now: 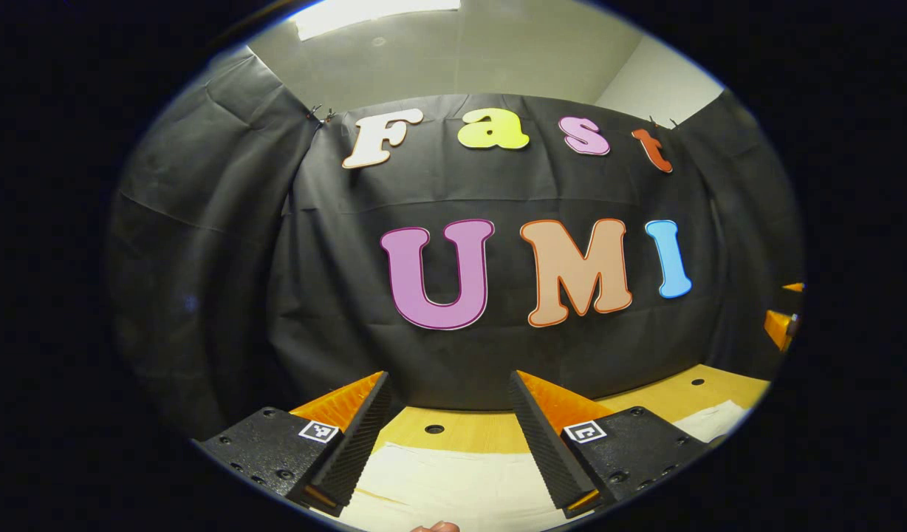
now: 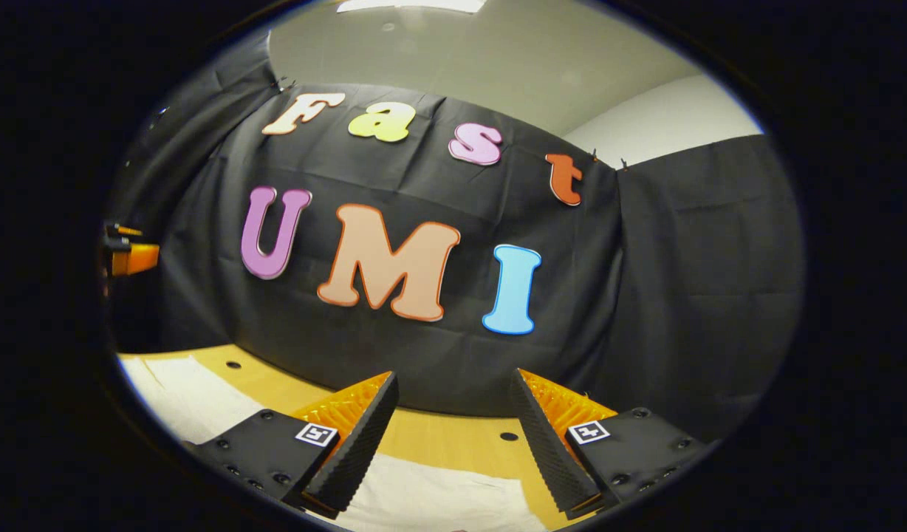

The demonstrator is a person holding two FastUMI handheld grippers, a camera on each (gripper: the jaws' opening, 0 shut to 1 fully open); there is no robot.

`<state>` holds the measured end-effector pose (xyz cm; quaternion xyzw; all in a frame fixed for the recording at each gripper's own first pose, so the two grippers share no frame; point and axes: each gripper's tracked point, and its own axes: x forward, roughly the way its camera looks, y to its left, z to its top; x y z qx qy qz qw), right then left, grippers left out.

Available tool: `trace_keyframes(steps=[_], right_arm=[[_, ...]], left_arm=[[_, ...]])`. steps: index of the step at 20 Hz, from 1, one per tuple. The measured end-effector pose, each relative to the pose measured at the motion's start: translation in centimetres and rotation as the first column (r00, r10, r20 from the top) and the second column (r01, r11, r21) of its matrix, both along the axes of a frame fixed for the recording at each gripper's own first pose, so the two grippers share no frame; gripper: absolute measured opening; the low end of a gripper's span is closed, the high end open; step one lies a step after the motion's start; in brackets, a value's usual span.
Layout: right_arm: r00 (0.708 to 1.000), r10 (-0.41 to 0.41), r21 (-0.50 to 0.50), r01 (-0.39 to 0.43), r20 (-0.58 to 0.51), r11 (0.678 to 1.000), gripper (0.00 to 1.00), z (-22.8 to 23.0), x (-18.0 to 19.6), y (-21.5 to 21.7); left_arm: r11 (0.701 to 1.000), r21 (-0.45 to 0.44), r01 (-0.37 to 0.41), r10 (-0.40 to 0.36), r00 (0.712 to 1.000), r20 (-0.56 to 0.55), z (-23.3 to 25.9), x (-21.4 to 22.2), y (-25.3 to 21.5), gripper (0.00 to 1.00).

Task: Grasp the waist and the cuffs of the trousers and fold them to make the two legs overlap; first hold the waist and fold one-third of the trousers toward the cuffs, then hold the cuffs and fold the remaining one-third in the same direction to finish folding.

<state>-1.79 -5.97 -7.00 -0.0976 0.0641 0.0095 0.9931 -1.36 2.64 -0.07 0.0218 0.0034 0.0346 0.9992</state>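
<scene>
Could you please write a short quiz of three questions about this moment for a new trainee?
1. True or false: the left tongs are shut on the trousers.
2. Which surface do the pale trousers lie on? A) a wooden table B) a metal tray C) a carpet
3. Fill in: the fingers of the right tongs stand ____, with nothing between them.

Key:
1. False. Both fingers stand apart above the cloth and hold nothing.
2. A. The wooden table, which has small round holes, shows beyond the cloth in both gripper views.
3. Open. The trousers lie below them, not gripped.
</scene>
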Motion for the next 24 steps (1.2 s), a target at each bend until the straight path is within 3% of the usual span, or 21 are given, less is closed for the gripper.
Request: trace_keyframes(steps=[3, 6, 11, 14, 17, 22, 24], right_arm=[[0.998, -0.018, -0.062, 0.014, -0.066, 0.998, 0.98, -2.6, -1.8, -3.0], [0.990, 0.008, -0.173, -0.033, -0.141, 0.984, 0.97, -5.6, -3.8, -4.7], [0.973, 0.056, -0.365, -0.137, -0.226, 0.921, 0.97, -9.0, -6.7, -7.2], [0.949, 0.094, -0.460, -0.230, -0.299, 0.858, 0.98, -11.7, -8.6, -8.0], [0.909, 0.154, -0.506, -0.350, -0.388, 0.789, 0.98, -14.7, -10.8, -7.8], [0.804, 0.277, -0.531, -0.565, -0.525, 0.632, 1.00, -19.5, -15.4, -6.2], [0.763, 0.301, -0.517, -0.620, -0.572, 0.590, 0.98, -20.9, -16.8, -5.8]], left_arm=[[1.000, 0.003, -0.003, 0.003, 1.000, -0.002, 0.0, -0.2, -0.3, 0.94], [1.000, 0.011, -0.002, 0.002, 1.000, -0.005, -0.1, -0.3, -0.6, 0.94], [1.000, 0.013, -0.016, 0.016, 1.000, -0.004, 0.0, -0.6, -0.8, 0.96], [0.999, 0.037, -0.020, 0.021, 1.000, -0.009, -0.1, -0.7, -0.7, 0.97], [0.998, 0.055, -0.026, 0.026, 1.000, -0.002, 0.0, -0.8, -0.5, 0.96], [0.997, 0.059, -0.045, 0.047, 0.998, -0.028, -1.1, -1.4, 0.3, 0.96], [0.997, 0.061, -0.056, 0.058, 0.998, -0.036, -1.5, -1.9, 0.8, 0.96]])
